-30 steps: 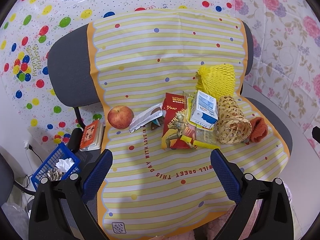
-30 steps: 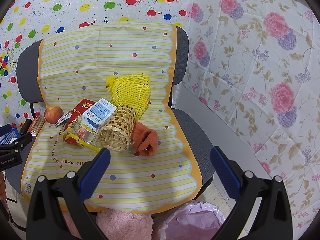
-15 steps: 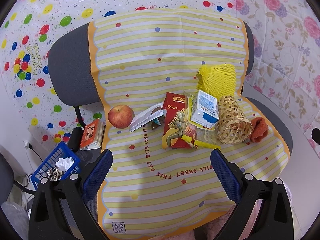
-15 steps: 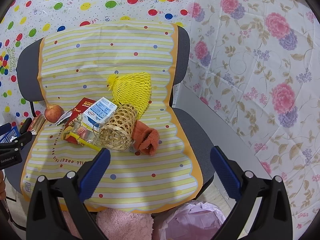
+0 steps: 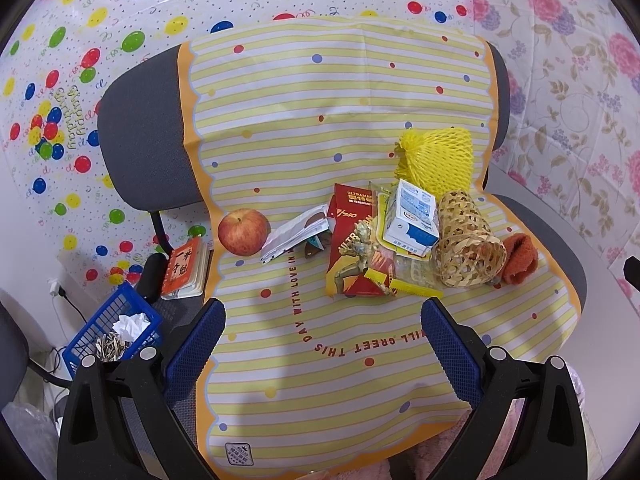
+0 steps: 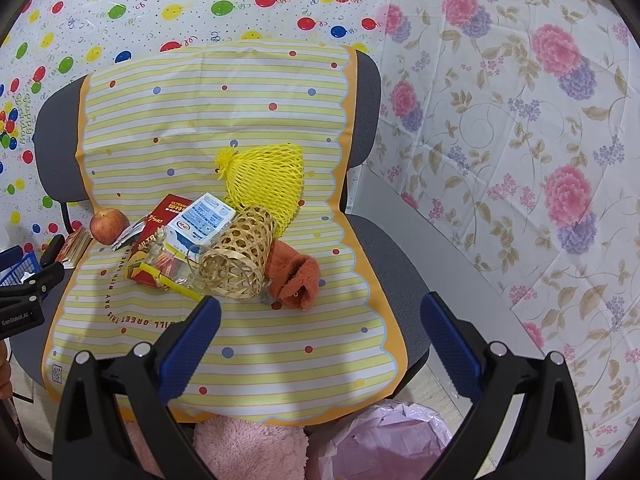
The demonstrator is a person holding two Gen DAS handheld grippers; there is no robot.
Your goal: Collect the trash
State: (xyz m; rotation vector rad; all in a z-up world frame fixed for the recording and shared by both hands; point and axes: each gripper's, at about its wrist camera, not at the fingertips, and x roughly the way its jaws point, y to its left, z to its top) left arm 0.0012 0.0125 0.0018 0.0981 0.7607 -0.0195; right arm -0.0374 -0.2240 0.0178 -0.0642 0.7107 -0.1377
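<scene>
Two grippers are held wide open and empty above an office chair (image 5: 136, 152) draped with a striped yellow sheet (image 5: 328, 92), nothing yet grasped. Taking the milk carton (image 5: 410, 220) as landmark: a yellow foam fruit net (image 5: 436, 160) is seen just behind it, a woven bamboo basket (image 5: 466, 246) on its side touching its right, a red snack wrapper (image 5: 354, 252) pinned partly under it. An orange sock (image 5: 520, 258) is found beyond the basket, an apple (image 5: 243, 232) well off to the carton's left. The pile is seen dead ahead of the left gripper (image 5: 323, 332), which seems nearer; from the right gripper (image 6: 320, 324) it lies ahead-left. The wrapper's long axis is judged to run toward the left gripper's fingers.
</scene>
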